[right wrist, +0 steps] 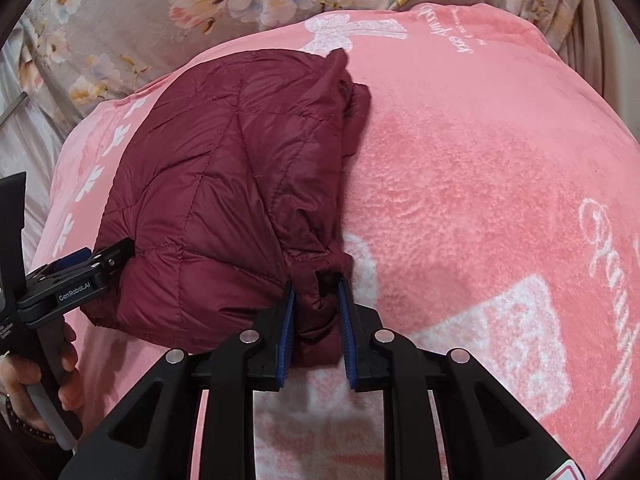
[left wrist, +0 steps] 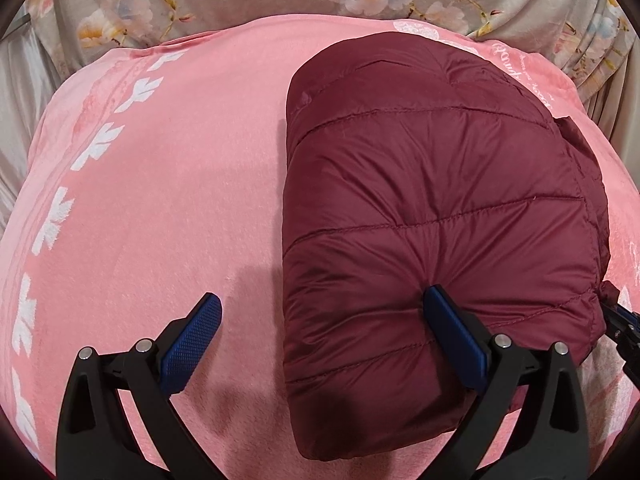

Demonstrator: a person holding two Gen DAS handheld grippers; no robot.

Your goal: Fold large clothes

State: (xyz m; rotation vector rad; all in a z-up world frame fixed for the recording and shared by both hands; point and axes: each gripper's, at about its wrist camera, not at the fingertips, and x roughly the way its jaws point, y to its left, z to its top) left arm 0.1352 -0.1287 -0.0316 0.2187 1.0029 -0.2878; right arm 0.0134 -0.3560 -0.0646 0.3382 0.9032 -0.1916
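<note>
Now right gripper jaws pinch the jacket's near corner.

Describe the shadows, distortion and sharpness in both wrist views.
Left wrist view: strong fisheye bulge, dark vignette corners, soft shadow on the pink blanket beside the maroon jacket, sharp focus. Right wrist view: same bulge and vignette, even light, no glare, the left gripper sharp at the edge.

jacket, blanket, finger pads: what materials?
Jacket: looks like thin synthetic shell, slight sheen, stitched puffy channels, so probably down or fibre fill. Blanket: pink fleece or plush, matte nap, white woven-in pattern. Left gripper pads: blue, diamond-textured, likely rubber or plastic.
</note>
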